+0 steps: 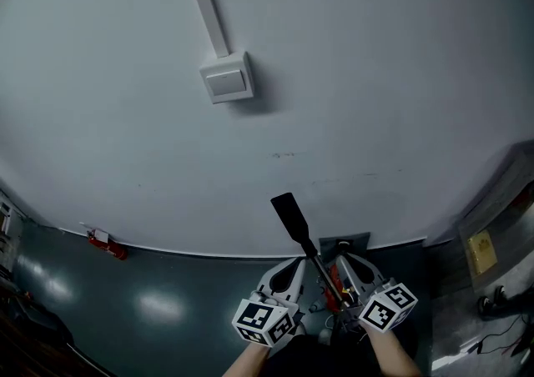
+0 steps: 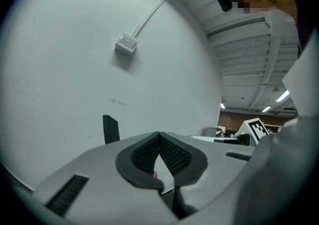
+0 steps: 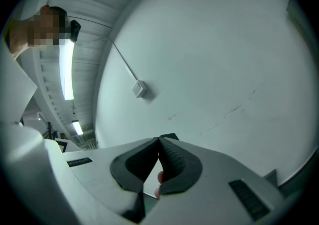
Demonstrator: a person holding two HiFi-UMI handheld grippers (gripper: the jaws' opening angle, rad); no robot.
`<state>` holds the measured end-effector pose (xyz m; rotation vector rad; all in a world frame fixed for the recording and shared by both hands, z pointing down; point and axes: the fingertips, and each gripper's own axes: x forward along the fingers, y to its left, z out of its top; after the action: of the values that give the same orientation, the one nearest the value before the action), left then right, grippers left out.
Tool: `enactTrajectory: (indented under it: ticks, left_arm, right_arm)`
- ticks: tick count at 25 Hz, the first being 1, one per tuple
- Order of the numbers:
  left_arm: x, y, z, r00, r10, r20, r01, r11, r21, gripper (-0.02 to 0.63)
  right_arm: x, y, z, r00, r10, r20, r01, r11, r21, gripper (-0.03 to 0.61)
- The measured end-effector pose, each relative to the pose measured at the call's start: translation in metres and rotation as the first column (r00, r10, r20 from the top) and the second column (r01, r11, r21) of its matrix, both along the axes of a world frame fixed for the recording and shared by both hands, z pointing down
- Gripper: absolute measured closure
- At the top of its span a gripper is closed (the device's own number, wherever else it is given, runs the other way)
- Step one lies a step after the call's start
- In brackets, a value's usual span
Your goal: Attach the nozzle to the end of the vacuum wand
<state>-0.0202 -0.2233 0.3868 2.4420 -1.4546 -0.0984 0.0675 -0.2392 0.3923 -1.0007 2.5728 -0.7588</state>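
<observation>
Left gripper (image 2: 159, 135) fingers pressed together, empty; right gripper (image 3: 159, 140) likewise; nozzle (image 1: 290, 213) between grippers.

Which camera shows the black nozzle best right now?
The head view: the whole flat nozzle shows there, tip to neck, unobstructed. The left gripper view catches only its upper part, and the right gripper view shows just a dark corner.

Matt painted wall (image 1: 375, 75), glossy floor (image 1: 100, 300), matt black nozzle (image 1: 290, 215)
</observation>
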Motion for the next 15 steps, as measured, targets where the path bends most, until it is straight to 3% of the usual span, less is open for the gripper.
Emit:
enactTrajectory:
  ticks: [15]
  left_arm:
    - [-0.011, -0.013, -0.006, 0.998, -0.025, -0.054, 0.025, 1.000, -0.013, 0.610]
  right_arm:
    - [-0.008, -0.007, 0.000, 1.000, 0.003, 0.004, -0.003, 1.000, -0.004, 0.561]
